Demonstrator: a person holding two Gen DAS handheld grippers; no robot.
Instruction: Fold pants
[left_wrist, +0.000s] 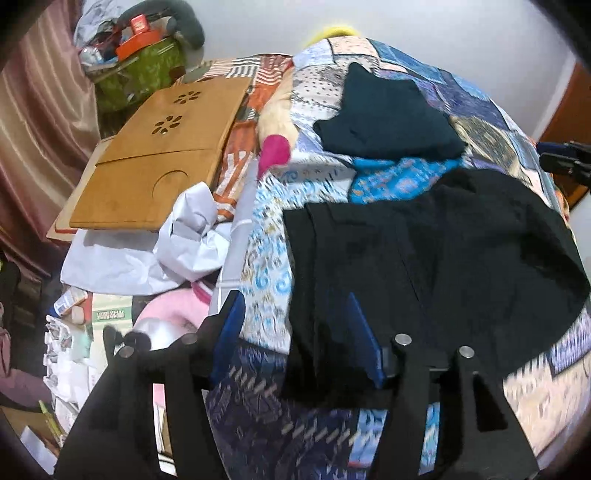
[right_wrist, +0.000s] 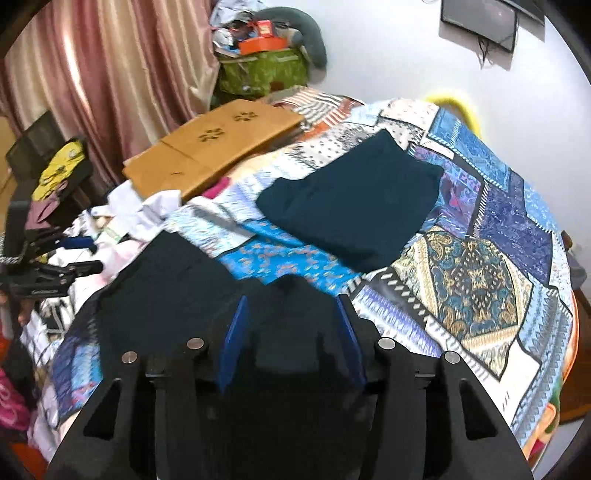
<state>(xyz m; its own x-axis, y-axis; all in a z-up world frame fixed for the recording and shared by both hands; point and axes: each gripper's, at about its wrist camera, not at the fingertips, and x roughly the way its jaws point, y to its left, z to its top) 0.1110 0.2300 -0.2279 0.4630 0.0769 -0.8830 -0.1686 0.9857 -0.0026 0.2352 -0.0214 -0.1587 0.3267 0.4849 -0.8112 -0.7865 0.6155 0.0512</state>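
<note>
Black pants (left_wrist: 424, 266) lie spread on the patchwork bedspread (left_wrist: 266, 258), near the front edge. My left gripper (left_wrist: 295, 306) is open, its blue fingers straddling the pants' left edge. In the right wrist view the same pants (right_wrist: 177, 291) lie under my right gripper (right_wrist: 291, 306), which is open with its fingers spread over the cloth's right part. A folded dark teal garment (left_wrist: 388, 114) lies farther back on the bed; it also shows in the right wrist view (right_wrist: 351, 206). The left gripper shows at the left edge of the right wrist view (right_wrist: 79, 254).
A wooden lap tray (left_wrist: 162, 155) lies at the bed's left side beside crumpled white cloth (left_wrist: 184, 243). A green bag (left_wrist: 140, 70) full of items stands at the back by pink curtains (right_wrist: 92, 74). Clutter lies on the floor to the left.
</note>
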